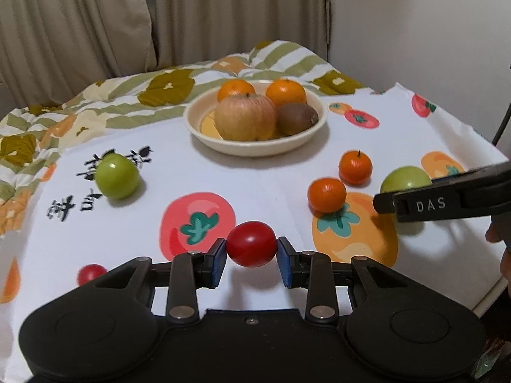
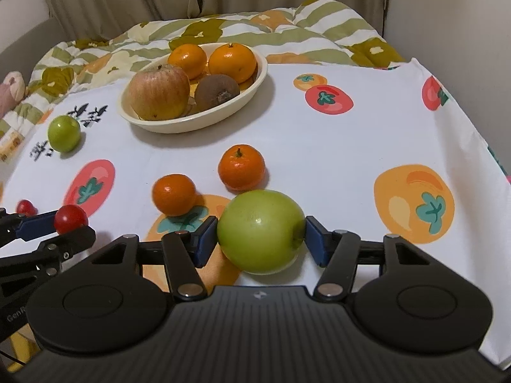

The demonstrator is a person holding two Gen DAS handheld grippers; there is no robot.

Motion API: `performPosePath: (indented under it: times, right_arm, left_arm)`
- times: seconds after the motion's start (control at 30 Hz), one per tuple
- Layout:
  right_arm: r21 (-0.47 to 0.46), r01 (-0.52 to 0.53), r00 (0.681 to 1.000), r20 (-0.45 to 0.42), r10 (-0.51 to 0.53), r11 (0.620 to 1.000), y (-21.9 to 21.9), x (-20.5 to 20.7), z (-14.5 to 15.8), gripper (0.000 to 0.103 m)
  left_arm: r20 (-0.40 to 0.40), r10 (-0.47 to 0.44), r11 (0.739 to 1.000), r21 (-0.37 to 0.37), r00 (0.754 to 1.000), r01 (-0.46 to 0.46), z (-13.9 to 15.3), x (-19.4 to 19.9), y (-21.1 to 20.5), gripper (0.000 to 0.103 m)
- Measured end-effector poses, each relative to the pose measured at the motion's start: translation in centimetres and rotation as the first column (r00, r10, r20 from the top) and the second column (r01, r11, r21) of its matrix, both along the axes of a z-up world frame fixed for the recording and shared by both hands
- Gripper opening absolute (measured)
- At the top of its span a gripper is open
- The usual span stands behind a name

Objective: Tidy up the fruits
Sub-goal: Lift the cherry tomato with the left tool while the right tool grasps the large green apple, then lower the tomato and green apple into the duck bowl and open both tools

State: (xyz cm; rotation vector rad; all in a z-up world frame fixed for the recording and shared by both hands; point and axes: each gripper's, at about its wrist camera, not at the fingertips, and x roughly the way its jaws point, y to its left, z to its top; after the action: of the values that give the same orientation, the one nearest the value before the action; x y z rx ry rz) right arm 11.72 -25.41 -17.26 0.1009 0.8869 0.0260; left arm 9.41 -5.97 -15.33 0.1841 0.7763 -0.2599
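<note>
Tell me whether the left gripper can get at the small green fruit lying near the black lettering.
Probably not as things stand: the left gripper is shut on a red cherry tomato. The path across the cloth to the small green fruit looks free.

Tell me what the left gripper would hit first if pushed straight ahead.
The left gripper, shut on a red tomato, points toward the bowl of fruit. Bare cloth lies between, so the bowl's near rim likely comes first, though height is unclear.

Right tool [image 2: 261,235] grips green apple [image 2: 260,231] over tablecloth [image 2: 319,146].
</note>
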Motion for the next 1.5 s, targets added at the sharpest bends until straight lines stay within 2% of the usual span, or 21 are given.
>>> performPosePath:
  times: [0.37,0.63,0.83,1.1,1.5]
  right_arm:
    - [-0.002,-0.020,0.998,0.067,0.021,1.000,1.1,-1.8,5.4,0.073]
    - [0.022,-0.051,0.993,0.103,0.049,0.998,1.2,-0.8,9.0,0.073]
    - [0.030,-0.097,0.988,0.125,0.093,0.995,0.9,2.1,10.8,0.073]
    - [0.004,-0.170,0.973,0.158,0.168,0.985,0.4,8.0,12.4,0.073]
    - [-0.035,-0.276,0.951,0.137,0.278,0.961,0.1,17.7,10.2,0.073]
  left_arm:
    - [0.029,0.041,0.999,-0.023,0.999,-0.041,4.5,-1.2,1.9,0.038]
    - [0.057,0.067,0.998,-0.010,0.996,-0.067,7.4,0.0,2.7,0.038]
    - [0.072,0.115,0.993,0.003,0.991,-0.115,9.1,2.6,2.7,0.038]
    - [0.093,0.145,0.989,0.001,0.985,-0.146,10.7,8.1,1.8,0.038]
    - [0.032,0.143,0.989,0.027,0.989,-0.144,8.3,17.3,0.0,0.038]
